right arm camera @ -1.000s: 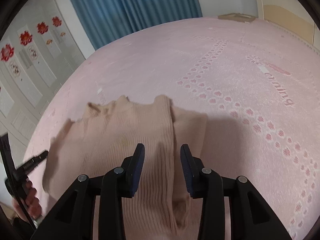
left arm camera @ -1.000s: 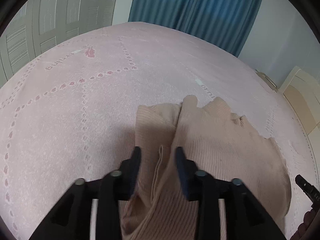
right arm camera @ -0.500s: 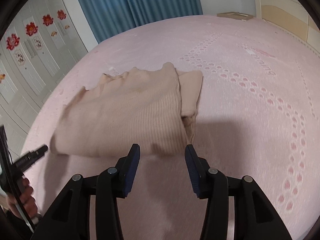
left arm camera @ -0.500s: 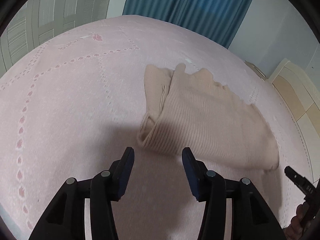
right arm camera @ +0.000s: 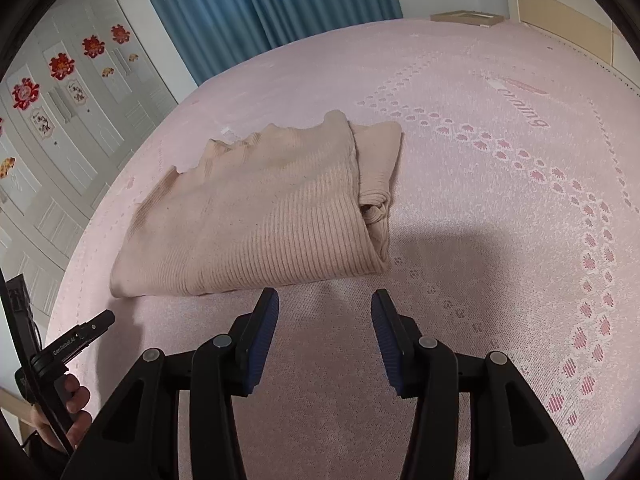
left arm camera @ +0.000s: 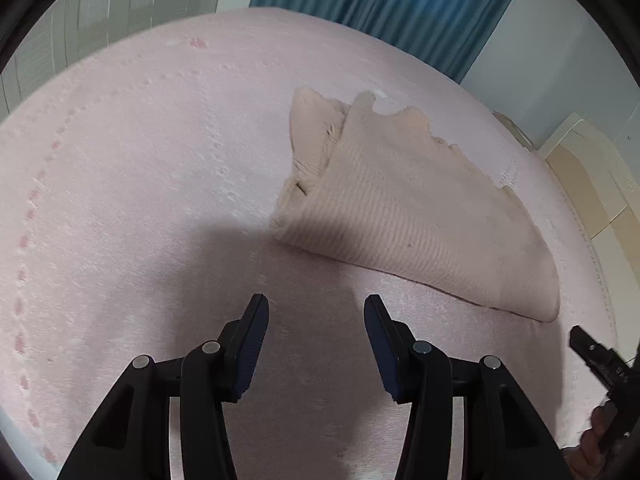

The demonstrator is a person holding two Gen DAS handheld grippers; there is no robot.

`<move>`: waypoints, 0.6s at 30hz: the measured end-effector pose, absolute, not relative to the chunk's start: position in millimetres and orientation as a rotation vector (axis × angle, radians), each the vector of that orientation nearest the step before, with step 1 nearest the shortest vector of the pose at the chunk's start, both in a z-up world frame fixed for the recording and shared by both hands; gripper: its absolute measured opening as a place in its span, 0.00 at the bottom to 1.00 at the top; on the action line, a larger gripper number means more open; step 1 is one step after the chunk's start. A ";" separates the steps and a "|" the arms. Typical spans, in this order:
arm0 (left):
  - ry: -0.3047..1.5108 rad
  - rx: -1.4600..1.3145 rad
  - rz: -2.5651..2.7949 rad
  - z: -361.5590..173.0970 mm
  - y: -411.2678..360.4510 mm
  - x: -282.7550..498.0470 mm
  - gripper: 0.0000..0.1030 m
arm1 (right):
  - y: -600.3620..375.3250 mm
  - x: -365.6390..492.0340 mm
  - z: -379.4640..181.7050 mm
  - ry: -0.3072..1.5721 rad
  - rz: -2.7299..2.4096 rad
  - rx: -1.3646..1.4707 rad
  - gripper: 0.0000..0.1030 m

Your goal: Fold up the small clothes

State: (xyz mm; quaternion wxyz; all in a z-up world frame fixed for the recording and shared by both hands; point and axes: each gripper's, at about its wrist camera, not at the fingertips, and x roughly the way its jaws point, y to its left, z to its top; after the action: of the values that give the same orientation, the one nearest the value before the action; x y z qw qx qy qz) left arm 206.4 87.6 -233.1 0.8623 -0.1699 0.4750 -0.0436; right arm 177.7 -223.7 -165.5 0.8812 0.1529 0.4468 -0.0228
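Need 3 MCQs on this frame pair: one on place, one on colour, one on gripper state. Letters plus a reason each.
1. Where does the folded beige ribbed knit sweater lie?
A. on the pink patterned bedspread
B. on a wooden floor
C. between the jaws of a gripper

2. What colour are the curtains behind the bed?
A. red
B. blue
C. white

3. How do the left gripper and the right gripper stand?
A. both shut on the sweater
B. one shut, one open
C. both open, holding nothing

Key:
1 A: both wrist views show the sweater resting flat on the bedspread, beyond the fingertips.
2 B: blue pleated fabric hangs past the far edge of the bed in both views.
3 C: in each view the jaws stand apart with only bedspread showing between them.
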 end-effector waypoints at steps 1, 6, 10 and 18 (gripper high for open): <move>1.006 -0.373 -0.101 -235.7 86.5 209.1 0.46 | -223.8 178.9 -166.7 0.934 -0.050 0.311 0.47; 0.996 -0.450 -0.101 -240.6 83.6 225.5 0.49 | -226.1 183.0 -172.2 0.949 -0.063 0.272 0.47; 0.990 -0.555 -0.099 -245.8 90.7 241.1 0.49 | -232.0 185.1 -178.8 0.964 -0.097 0.237 0.47; 0.970 -0.601 -0.065 -253.6 90.2 265.0 0.49 | -240.7 187.2 -194.6 0.996 -0.066 0.238 0.47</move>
State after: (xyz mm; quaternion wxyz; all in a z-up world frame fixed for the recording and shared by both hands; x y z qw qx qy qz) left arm 265.0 90.2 -253.6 0.8410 -0.2845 0.4591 -0.0310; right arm 187.2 -240.7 -194.6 0.8713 0.1140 0.4764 -0.0314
